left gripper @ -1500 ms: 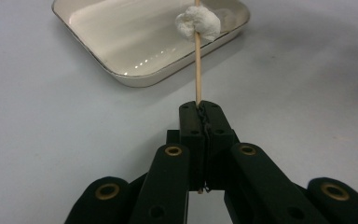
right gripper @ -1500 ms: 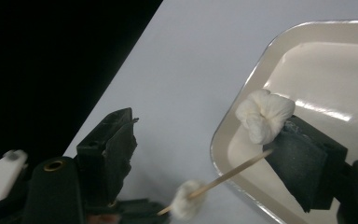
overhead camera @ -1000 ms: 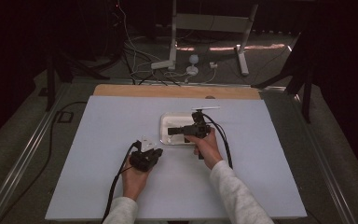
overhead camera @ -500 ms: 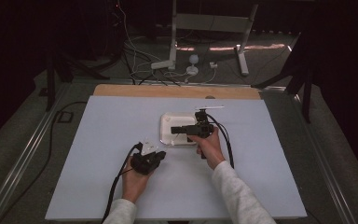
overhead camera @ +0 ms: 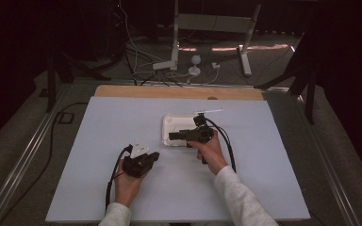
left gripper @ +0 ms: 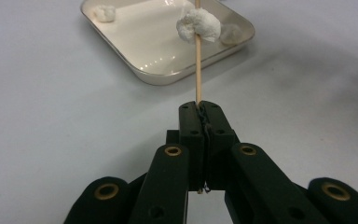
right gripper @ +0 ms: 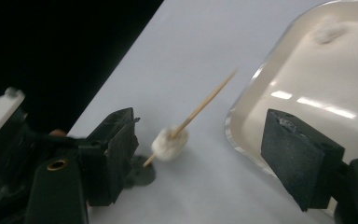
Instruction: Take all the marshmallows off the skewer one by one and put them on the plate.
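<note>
My left gripper is shut on the lower end of a thin wooden skewer. One white marshmallow is threaded on the skewer near its top. Beyond it lies a shallow white tray holding two more marshmallows. In the high view the left gripper sits near and to the left of the tray. My right gripper hovers at the tray's near edge. Its jaws stand open and wide apart, gripping nothing; farther off between them are the skewer and its marshmallow.
The pale table top has wide free room on the left and right. A wooden strip runs along its far edge. Behind it, a metal stand and cables lie on the dark floor. Each gripper trails a black cable toward the person.
My left gripper with the skewer has shifted a little to the left and nearer the person. The right gripper has stayed by the tray with its jaws apart.
</note>
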Tool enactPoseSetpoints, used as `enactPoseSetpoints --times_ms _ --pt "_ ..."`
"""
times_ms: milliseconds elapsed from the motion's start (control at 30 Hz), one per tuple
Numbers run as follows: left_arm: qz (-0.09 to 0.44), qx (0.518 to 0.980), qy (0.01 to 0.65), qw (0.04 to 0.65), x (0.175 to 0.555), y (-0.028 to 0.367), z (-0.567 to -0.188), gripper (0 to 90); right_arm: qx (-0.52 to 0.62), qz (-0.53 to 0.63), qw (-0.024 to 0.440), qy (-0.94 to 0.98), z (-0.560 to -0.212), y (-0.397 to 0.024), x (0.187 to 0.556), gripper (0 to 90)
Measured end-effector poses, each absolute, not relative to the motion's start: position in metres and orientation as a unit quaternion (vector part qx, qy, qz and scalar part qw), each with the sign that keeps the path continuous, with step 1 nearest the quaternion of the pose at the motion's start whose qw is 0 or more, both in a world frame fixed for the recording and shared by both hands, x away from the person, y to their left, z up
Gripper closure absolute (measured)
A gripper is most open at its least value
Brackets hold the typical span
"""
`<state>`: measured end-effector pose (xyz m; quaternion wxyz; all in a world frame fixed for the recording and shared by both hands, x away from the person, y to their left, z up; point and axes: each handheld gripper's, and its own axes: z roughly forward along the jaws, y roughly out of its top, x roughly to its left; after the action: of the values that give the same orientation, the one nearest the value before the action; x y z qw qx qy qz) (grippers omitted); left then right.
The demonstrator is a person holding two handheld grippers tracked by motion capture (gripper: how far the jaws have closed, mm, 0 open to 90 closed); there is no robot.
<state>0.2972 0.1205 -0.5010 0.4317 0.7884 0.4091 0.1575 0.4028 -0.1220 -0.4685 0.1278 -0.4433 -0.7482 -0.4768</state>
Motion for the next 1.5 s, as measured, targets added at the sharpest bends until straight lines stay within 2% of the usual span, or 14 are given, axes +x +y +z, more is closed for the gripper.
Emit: enactPoseSetpoints --times_ms 167,333,767,1233,1333,1500 --pt "0.160 0.783 0.411 0.438 0.295 0.121 -0.499 89.5 -0.425 -0.482 0.143 -0.752 -0.472 -0.111 0.389 31.6" --pt "0.161 0.777 0.413 0.447 0.295 0.120 -0.498 89.5 -0.415 -0.483 0.155 -0.755 -0.475 -0.100 0.379 47.6" --pt "0.159 0.774 0.410 0.456 0.293 0.118 -0.500 89.8 -0.452 -0.499 0.169 -0.719 -0.491 -0.089 0.374 77.9" --pt "0.178 0.762 0.418 0.462 0.287 0.117 -0.497 90.0 -0.462 -0.525 0.128 -0.703 -0.480 -0.089 0.375 79.9" --pt "0.180 0.772 0.412 0.450 0.285 0.117 -0.498 90.0 -0.468 -0.531 0.117 -0.697 -0.476 -0.090 0.376 80.4" --pt "0.180 0.782 0.406 0.437 0.281 0.117 -0.502 90.0 -0.498 -0.554 0.093 -0.660 -0.461 -0.120 0.394 81.7"
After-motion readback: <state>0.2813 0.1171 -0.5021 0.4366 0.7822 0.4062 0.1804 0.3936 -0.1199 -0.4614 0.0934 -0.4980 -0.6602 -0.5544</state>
